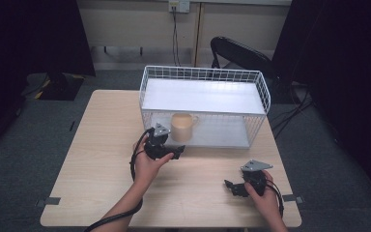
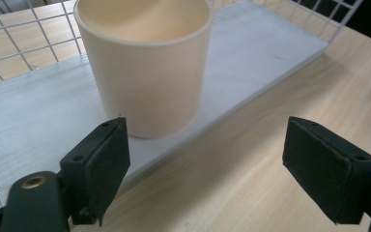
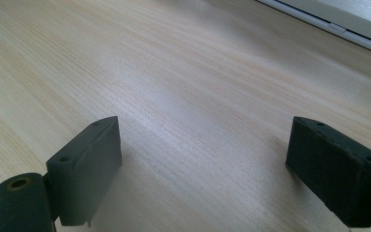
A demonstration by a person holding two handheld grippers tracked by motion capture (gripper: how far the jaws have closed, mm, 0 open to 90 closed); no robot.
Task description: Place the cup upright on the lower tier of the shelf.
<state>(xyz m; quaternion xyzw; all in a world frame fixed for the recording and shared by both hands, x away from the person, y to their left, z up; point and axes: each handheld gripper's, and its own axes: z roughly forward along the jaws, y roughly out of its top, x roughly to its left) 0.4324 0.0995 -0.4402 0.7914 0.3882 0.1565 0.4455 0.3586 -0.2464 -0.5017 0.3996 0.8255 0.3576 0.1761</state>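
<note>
Grey carpet surrounds my light wooden counter (image 1: 101,145) in the high view, with a dark folding chair (image 1: 236,50) behind it. On the far half of the counter stands a white wire basket (image 1: 265,92) with a pale board as its floor. A cream mug (image 1: 181,126) sits upright inside the basket, close to its near wall, handle turned to the right. My left tongs (image 1: 178,152) are just in front of that wall, near the mug but clear of it. My right tongs (image 1: 231,186) rest low over the counter's near right corner, well apart from the basket.

Left gripper view: the mug (image 2: 147,72) stands on the pale board (image 2: 251,63), ahead of and between the jaws, offset toward the left one. My left tongs (image 2: 205,154) are spread wide; the pads (image 2: 108,159) touch nothing and nothing is gripped. Wire mesh (image 2: 19,38) rises behind the mug.

Right gripper view: my right tongs (image 3: 203,164) are spread wide over bare counter (image 3: 174,72), holding nothing. A pale edge of the basket board (image 3: 348,19) crosses the upper right corner.
</note>
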